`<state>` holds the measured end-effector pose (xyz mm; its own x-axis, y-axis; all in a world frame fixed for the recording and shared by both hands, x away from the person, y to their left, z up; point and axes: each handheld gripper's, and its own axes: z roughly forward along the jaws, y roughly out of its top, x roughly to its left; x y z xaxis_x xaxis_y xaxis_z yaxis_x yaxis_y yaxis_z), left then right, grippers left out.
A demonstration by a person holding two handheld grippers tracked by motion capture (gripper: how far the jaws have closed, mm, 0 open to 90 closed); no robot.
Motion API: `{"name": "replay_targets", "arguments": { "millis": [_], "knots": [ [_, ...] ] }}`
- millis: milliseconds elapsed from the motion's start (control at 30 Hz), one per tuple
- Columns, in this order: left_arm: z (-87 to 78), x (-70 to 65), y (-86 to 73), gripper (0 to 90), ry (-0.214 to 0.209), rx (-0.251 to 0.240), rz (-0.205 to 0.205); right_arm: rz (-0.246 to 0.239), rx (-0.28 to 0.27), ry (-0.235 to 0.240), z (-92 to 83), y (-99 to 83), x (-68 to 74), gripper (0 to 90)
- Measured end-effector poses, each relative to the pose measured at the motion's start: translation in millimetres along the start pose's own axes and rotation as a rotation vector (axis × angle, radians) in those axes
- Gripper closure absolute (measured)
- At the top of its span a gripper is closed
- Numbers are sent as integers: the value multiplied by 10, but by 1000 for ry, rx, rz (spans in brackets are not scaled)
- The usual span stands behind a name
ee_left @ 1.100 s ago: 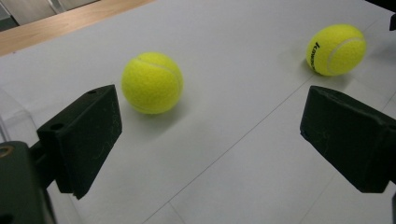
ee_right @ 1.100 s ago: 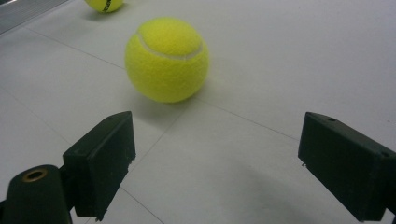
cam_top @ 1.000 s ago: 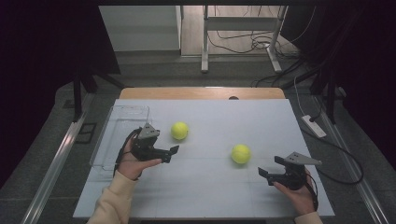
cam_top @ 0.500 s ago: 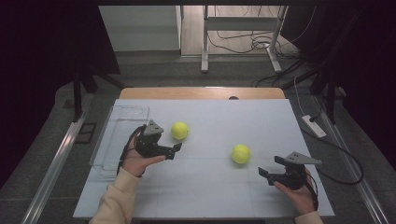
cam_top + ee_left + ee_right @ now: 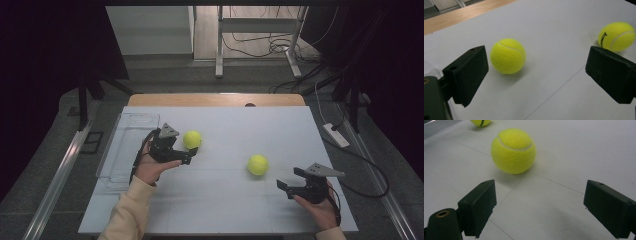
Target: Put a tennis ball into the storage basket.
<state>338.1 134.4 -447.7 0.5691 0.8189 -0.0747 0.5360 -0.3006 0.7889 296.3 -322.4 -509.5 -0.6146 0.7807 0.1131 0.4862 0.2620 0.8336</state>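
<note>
The left gripper [image 5: 191, 156] is spread wide just near the left ball [image 5: 192, 139], which sits on the white table [image 5: 225, 200] beside the clear tray [image 5: 127, 131]. Centre the ball between both jaws before squeezing. The right gripper [image 5: 289, 181], also spread, waits near the right ball [image 5: 258, 164].

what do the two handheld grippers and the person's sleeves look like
Both the left gripper and right gripper are black, each with two blocky rectangular jaws and a grey three-cornered plate on top. A black cable trails from each. The person wears pale cream long sleeves.
</note>
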Motion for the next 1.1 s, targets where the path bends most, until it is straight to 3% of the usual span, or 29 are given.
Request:
{"name": "replay_targets", "arguments": {
  "millis": [267, 1100],
  "knots": [
    [125, 56, 3, 56, 15, 42, -13, 2, 0, -1, 9, 1, -5, 112],
    [405, 155, 156, 49, 67, 107, -47, 2, -2, 3, 13, 1, -5, 113]
  ]
}}
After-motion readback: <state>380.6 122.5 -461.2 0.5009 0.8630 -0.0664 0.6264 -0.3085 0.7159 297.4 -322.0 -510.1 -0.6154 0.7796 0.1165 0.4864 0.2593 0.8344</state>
